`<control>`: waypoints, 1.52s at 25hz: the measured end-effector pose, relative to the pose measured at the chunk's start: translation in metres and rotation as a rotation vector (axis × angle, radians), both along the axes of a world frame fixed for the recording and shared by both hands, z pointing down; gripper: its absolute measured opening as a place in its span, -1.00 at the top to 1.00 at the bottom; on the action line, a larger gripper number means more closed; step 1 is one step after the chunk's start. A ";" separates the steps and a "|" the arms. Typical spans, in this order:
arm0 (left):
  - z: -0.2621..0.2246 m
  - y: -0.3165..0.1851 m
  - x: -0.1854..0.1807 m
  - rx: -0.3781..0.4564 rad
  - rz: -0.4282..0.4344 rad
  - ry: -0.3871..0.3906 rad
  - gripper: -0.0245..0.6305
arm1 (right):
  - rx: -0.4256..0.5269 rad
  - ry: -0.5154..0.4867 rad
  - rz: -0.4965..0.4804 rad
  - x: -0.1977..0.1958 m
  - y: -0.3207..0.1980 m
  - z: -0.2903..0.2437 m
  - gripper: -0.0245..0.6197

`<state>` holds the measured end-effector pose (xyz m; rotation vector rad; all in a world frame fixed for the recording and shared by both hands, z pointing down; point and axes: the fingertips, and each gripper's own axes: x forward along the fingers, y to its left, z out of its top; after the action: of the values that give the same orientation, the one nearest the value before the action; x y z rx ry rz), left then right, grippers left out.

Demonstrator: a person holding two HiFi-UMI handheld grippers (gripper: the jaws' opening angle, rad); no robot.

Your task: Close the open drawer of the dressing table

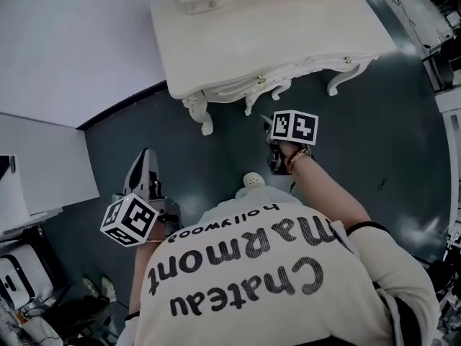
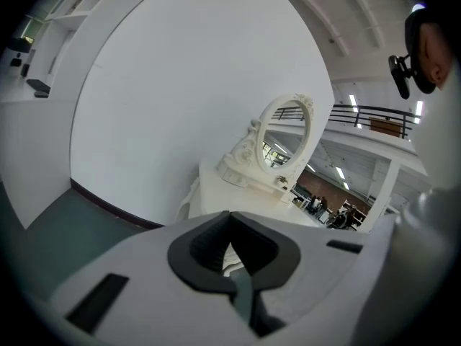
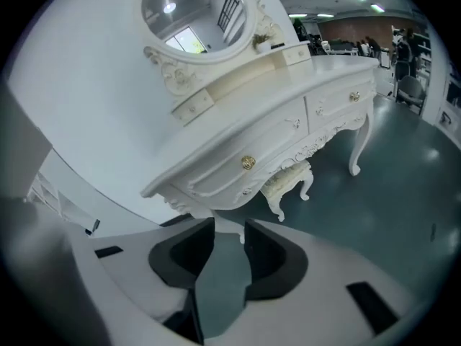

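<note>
White dressing table (image 1: pixel 274 34) stands against the wall (image 1: pixel 72 34) on a dark green floor (image 1: pixel 374 135), curved legs down, at the top of the head view. The oval mirror (image 3: pixel 191 9) sits on the tabletop at the back, carved frame, two small boxes at its base. In the right gripper view the two front drawers (image 3: pixel 288 132) lie flush with the frame, one left with a gold knob (image 3: pixel 247 162), one right with its own knob too. A cream stool (image 3: pixel 288 182) is tucked under the table between the legs. Right gripper (image 1: pixel 268 123) is held in front of the table front, just short of it and not touching, pointing down toward it; the marker cube is on top, a hand behind with a bracelet at the wrist. Its jaws stand a moderate gap apart, nothing between, only floor and a table leg seen through the gap (image 3: pixel 229 225). Left gripper (image 1: pixel 146 153) is well off to the left, apart from the table and low beside the person. Its tips are together (image 2: pixel 230 218), nothing held, with table and mirror (image 2: pixel 287 132) ahead of it in its own view. Person's white printed shirt (image 1: pixel 274 280) fills the bottom of the head view
</note>
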<state>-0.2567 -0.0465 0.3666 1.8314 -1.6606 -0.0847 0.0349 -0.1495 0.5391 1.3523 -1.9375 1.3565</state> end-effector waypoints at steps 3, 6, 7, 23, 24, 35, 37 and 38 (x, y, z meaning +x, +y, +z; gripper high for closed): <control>-0.003 0.007 0.006 0.015 0.044 0.006 0.90 | 0.082 -0.067 0.003 -0.008 0.018 -0.035 0.67; -0.008 0.014 0.012 0.034 0.078 0.015 0.90 | 0.161 -0.146 0.022 -0.016 0.032 -0.071 0.73; -0.009 0.018 0.014 0.039 0.089 0.017 0.90 | 0.186 -0.175 0.030 -0.019 0.038 -0.083 0.74; -0.028 0.063 0.013 0.104 0.169 0.002 0.90 | 0.603 -0.040 0.068 -0.027 0.097 -0.195 0.78; -0.028 0.067 0.012 0.103 0.172 0.002 0.90 | 0.602 -0.035 0.076 -0.026 0.101 -0.193 0.78; -0.017 0.097 0.007 0.089 0.193 0.006 0.90 | 0.577 -0.007 0.102 -0.028 0.137 -0.177 0.78; -0.016 0.101 0.007 0.089 0.194 0.007 0.90 | 0.575 -0.008 0.102 -0.029 0.140 -0.176 0.78; -0.016 0.103 0.007 0.089 0.195 0.006 0.90 | 0.573 -0.009 0.102 -0.029 0.142 -0.175 0.78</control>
<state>-0.2495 0.0563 0.3506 2.0482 -1.4868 -0.0805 0.0060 -0.0076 0.3645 1.7123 -2.4007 0.8691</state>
